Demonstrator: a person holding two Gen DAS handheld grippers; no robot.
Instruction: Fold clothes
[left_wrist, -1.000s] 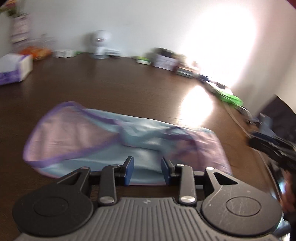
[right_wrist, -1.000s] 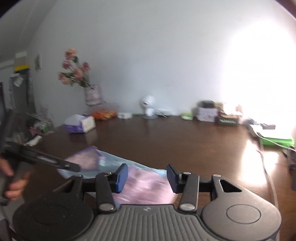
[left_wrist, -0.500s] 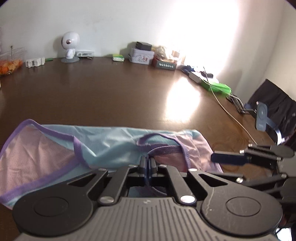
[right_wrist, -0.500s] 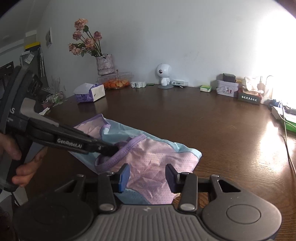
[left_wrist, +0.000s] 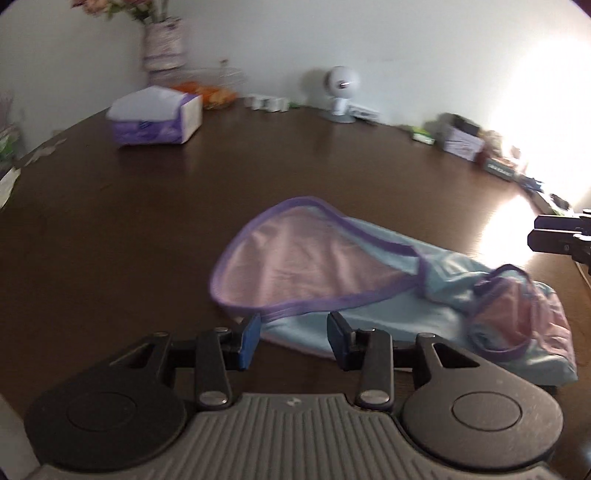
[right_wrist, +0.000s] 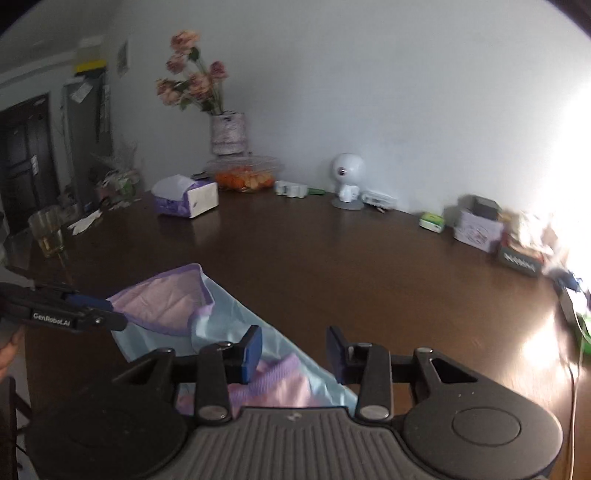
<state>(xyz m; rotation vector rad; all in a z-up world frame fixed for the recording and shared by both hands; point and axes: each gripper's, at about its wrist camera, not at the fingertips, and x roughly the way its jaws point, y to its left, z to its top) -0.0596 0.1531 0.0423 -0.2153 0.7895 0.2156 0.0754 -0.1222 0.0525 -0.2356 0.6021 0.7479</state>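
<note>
Garment (left_wrist: 369, 288) flat on table (left_wrist: 147, 221), long axis left-right, both hand-held grippers parted, empty, left (left_wrist: 293, 336) just reopened, right (right_wrist: 293, 354)

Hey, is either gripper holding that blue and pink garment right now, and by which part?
Neither. The left gripper, whose jaws have just been opening, and the right gripper both stand open over the garment, gripping nothing.

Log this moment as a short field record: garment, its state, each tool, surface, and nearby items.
garment: light blue and pink top with purple trim
state: lying loosely crumpled, not yet folded
left tool: open, jaws have just been opening, nothing gripped, at the garment's near edge
right tool: open, above the garment, nothing gripped
surface: dark wooden table
nearby: tissue box, flower vase, white round-headed figure
</note>
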